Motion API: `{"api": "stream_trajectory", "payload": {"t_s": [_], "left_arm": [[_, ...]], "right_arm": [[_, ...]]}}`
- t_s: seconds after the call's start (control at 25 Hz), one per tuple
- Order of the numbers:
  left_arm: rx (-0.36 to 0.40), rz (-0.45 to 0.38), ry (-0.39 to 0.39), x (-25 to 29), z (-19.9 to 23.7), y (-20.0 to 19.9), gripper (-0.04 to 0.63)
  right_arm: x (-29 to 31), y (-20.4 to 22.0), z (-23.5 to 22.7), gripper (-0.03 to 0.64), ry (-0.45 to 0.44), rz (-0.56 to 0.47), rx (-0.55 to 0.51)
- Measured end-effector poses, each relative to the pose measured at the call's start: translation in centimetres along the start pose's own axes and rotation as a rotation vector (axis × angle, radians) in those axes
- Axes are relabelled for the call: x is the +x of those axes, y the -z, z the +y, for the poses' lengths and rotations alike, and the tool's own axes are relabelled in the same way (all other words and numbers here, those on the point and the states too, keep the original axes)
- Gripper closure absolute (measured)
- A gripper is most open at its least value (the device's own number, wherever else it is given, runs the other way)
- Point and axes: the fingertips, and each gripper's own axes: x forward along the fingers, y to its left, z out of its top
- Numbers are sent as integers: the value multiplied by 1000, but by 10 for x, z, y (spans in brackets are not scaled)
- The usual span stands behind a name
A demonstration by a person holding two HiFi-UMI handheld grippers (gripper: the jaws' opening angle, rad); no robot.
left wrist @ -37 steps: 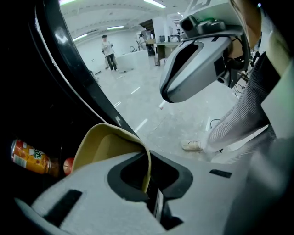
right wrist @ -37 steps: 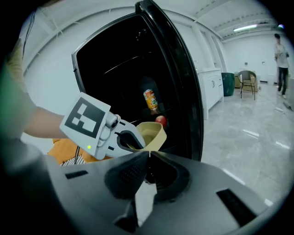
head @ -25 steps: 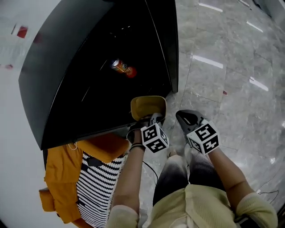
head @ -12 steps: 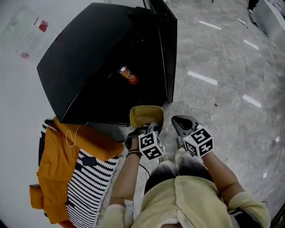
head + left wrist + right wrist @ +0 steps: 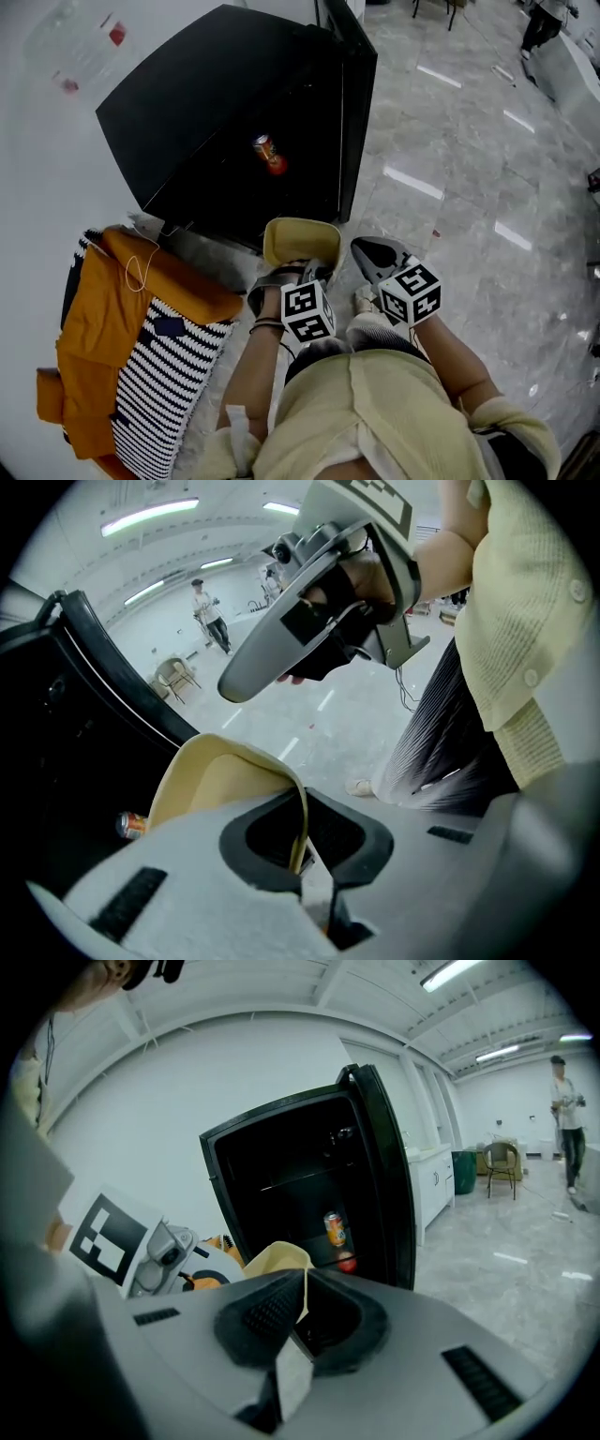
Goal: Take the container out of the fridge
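I judge the container to be light and empty: one pinch on its rim carries it, and inside I see only bare wall. The wall looks thin, so I expect it to bend a little under the pads. The plastic looks smooth, so it may slide or swing if I tilt it. It does not look fragile. The best place to hold it is where the left gripper has it, on the near wall at the rim, jaws pressed together on that thin wall (a deeper bite would be safer than the edge alone). The right gripper hangs just beside it and touches nothing. Its jaws are closed as far as I can see, and it could support the opposite rim. The container is a pale yellow tub, rectangular with rounded corners, without lid, its opening upward. It is outside the fridge, in the air before the open front, above the floor. A can and a red thing are inside.
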Motion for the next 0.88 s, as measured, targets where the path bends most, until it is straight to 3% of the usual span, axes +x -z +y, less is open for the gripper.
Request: {"api": "stream_trajectory", "payload": {"t_s": [0.36, 0.88], "left_arm": [[-5, 10, -45, -43, -14, 7, 563], [-49, 60, -49, -78, -35, 33, 563]], "right_arm": [[-16, -22, 29, 586, -20, -55, -8], [-22, -27, 57, 588, -40, -78, -7]]}}
